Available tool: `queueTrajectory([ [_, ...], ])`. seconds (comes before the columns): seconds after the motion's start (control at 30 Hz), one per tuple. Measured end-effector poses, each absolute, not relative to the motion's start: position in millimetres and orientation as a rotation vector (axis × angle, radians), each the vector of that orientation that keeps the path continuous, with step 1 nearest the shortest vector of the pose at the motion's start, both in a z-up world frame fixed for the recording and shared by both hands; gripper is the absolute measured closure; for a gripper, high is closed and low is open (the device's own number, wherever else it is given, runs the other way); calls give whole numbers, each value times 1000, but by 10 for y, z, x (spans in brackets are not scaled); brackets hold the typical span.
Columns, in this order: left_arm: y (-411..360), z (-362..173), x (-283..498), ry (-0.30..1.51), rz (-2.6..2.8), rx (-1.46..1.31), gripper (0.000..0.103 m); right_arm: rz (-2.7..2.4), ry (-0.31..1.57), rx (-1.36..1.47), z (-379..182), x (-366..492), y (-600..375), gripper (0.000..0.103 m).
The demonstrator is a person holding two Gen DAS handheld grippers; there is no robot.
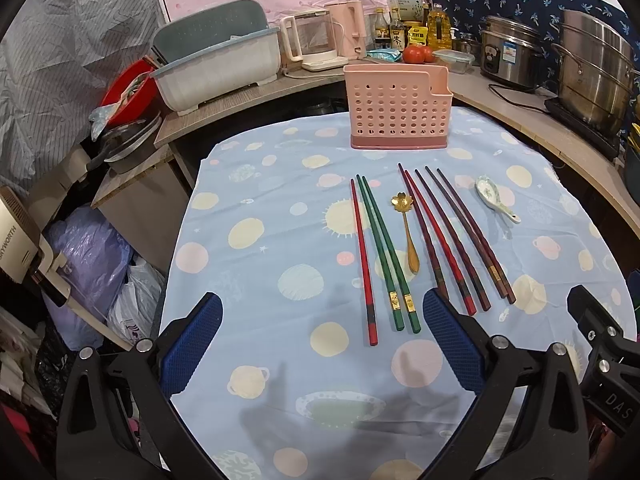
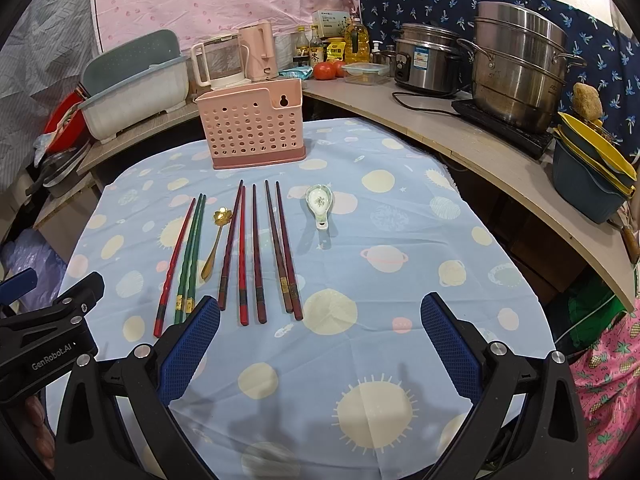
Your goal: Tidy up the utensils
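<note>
A pink perforated utensil holder point(image 1: 398, 108) point(image 2: 256, 128) stands upright at the far side of the blue patterned tablecloth point(image 1: 280, 240) point(image 2: 380, 280). In front of it lie several chopsticks in a row: one red chopstick point(image 1: 363, 260) point(image 2: 176, 262), a green pair point(image 1: 386, 256) point(image 2: 191, 256), then several dark red ones point(image 1: 456, 240) point(image 2: 268, 248). A gold flower spoon point(image 1: 408, 232) point(image 2: 214, 240) lies among them. A white ceramic spoon point(image 1: 494, 198) point(image 2: 319, 204) lies at the right. My left gripper point(image 1: 322, 312) and right gripper point(image 2: 320, 312) are both open and empty, near the chopsticks' near ends.
A curved wooden counter point(image 2: 460, 136) wraps behind and to the right, with steel pots point(image 2: 516, 64), a rice cooker point(image 1: 510, 54), kettles point(image 1: 308, 40), bottles, tomatoes point(image 2: 325, 71) and a grey dish bin point(image 1: 216, 68). Stacked yellow plates point(image 2: 596, 152) sit at the far right. Bags point(image 1: 92, 264) lie left of the table.
</note>
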State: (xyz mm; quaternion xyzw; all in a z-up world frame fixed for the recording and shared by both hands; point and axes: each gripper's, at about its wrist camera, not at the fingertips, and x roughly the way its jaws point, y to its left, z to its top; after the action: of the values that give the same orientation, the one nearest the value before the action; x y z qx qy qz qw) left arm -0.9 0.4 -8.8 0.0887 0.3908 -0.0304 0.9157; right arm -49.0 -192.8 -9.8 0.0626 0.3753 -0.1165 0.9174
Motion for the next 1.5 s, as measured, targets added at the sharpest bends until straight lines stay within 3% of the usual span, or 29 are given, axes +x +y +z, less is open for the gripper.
queueTrajectory([
  [0.83,6,-98,1,810,-64,180,7,-241,773,130,-108,-482,-1925,7],
  [1.5,149,-500,330,945,-64,130,7,-264,822,150,-327,-318,-2053,7],
])
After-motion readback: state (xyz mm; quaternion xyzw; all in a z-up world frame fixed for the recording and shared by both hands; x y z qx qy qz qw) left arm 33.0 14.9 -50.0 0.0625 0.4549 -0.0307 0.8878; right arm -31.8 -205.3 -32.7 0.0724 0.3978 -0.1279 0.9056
